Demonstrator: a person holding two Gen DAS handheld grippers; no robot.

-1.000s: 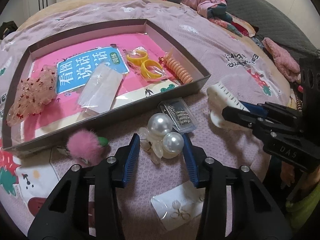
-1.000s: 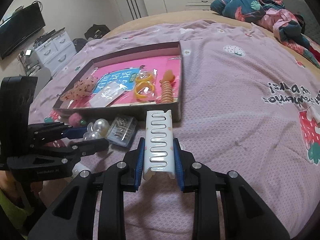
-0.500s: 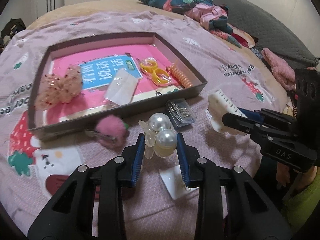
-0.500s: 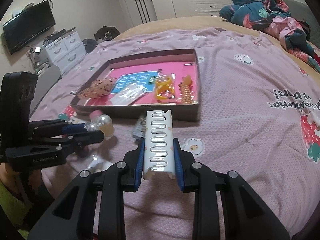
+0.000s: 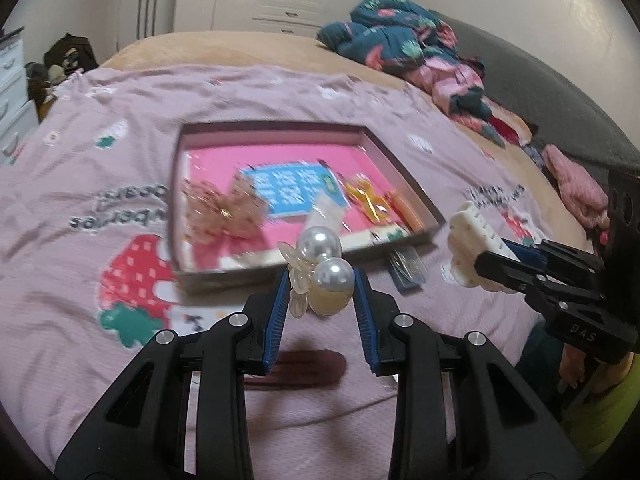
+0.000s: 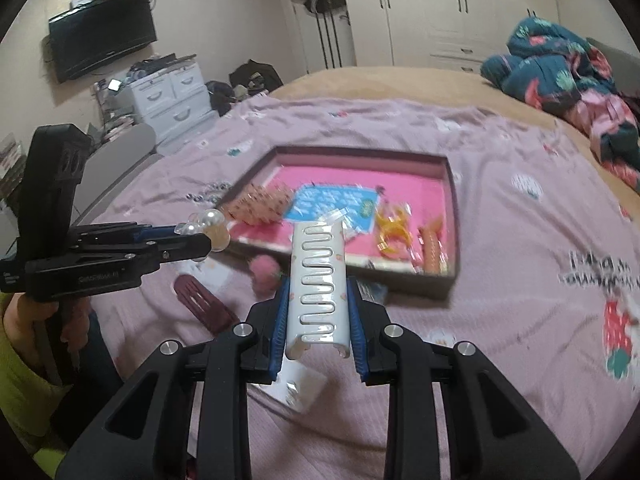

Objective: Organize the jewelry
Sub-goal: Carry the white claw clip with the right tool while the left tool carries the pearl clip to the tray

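the left gripper is clamped on a pearl hair clip at the centre of the left wrist view: two glossy white pearls, one above the other, on a clear petal-shaped base, held in the air in front of the near wall of the box. the right gripper is clamped on a white claw clip, long and glossy with interlocking wavy teeth, at the centre of its view. in the box, on its pink floor, lie one sequinned peach bow, one clear packet, yellow rings blurred beyond counting, and one orange coil. on the pink blanket lie one dark red clip and one pink pompom.
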